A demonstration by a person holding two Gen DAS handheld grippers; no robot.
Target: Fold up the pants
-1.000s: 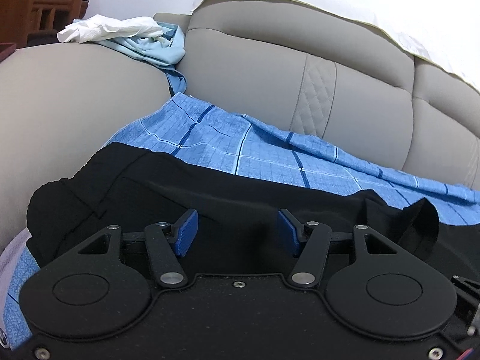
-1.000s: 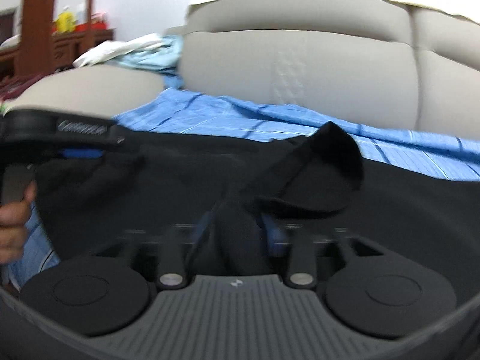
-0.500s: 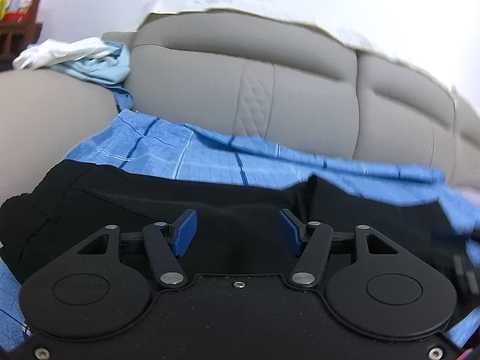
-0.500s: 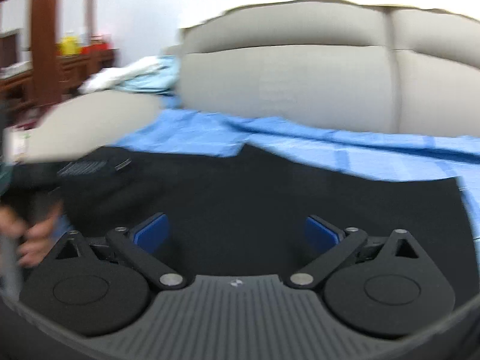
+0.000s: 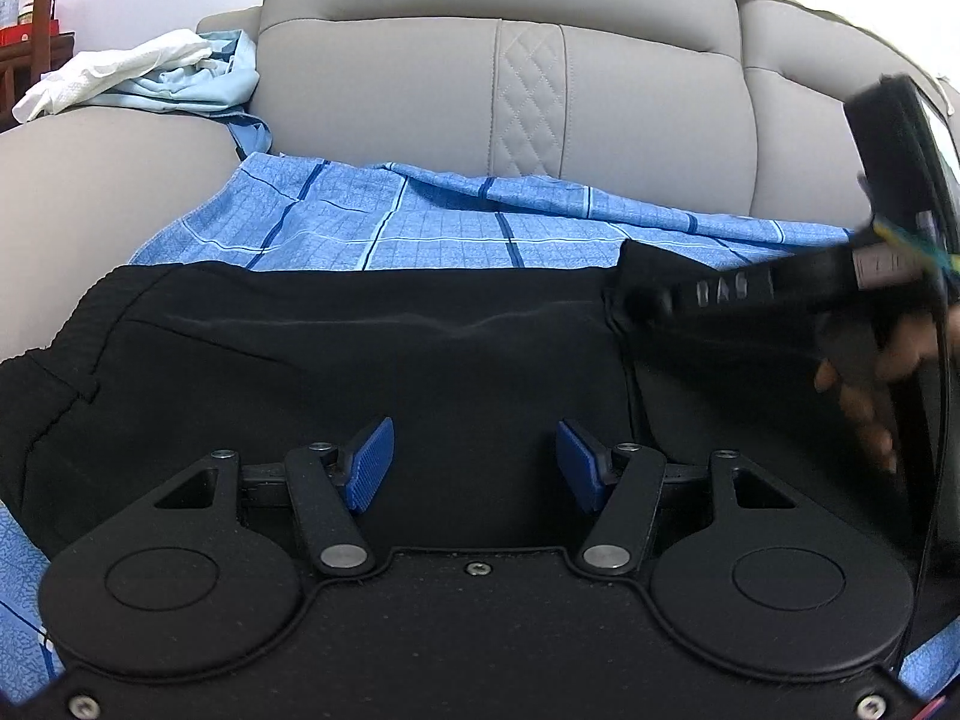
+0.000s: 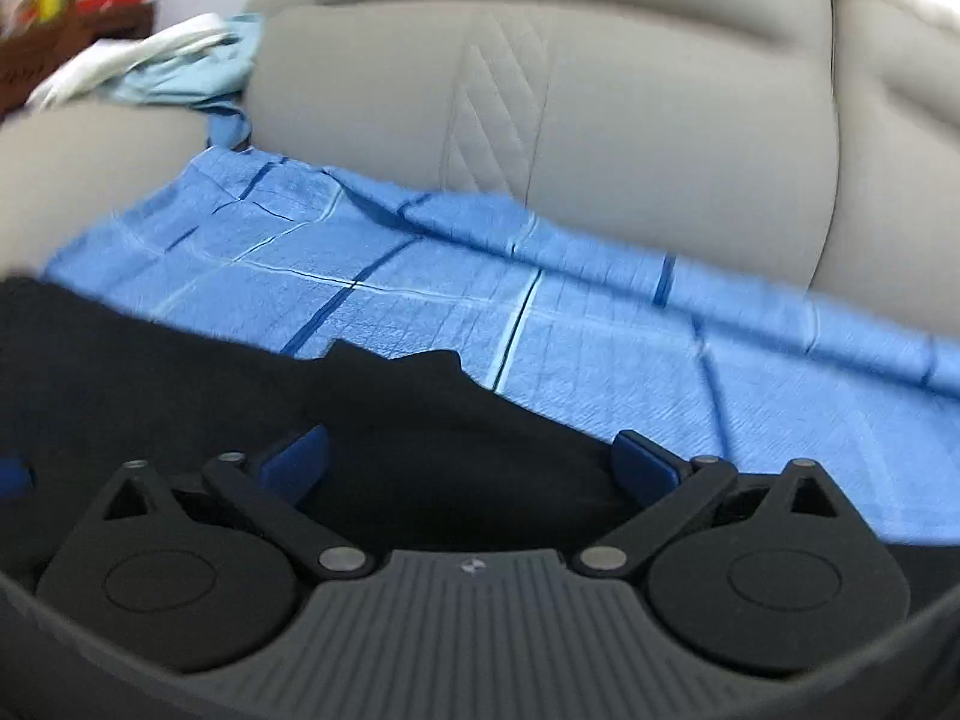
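Note:
Black pants (image 5: 360, 360) lie flat on a blue checked sheet (image 5: 420, 222) on a grey sofa. Their waistband is at the left in the left wrist view. My left gripper (image 5: 474, 465) is open and empty, low over the middle of the pants. My right gripper (image 6: 474, 462) is open and empty over the pants' (image 6: 390, 420) far edge, where a small fold of cloth sticks up. The right gripper's body (image 5: 780, 288) and the hand holding it show at the right of the left wrist view.
The sofa backrest (image 5: 510, 90) rises behind the sheet. The grey armrest (image 5: 90, 180) at the left carries a pile of white and light blue clothes (image 5: 150, 78). A wooden shelf (image 6: 78, 18) stands at the far left.
My right gripper let go of the black cloth, opened wide and swung toward the pants' far edge. The lifted fold now lies flat. My left gripper stayed open and turned right.

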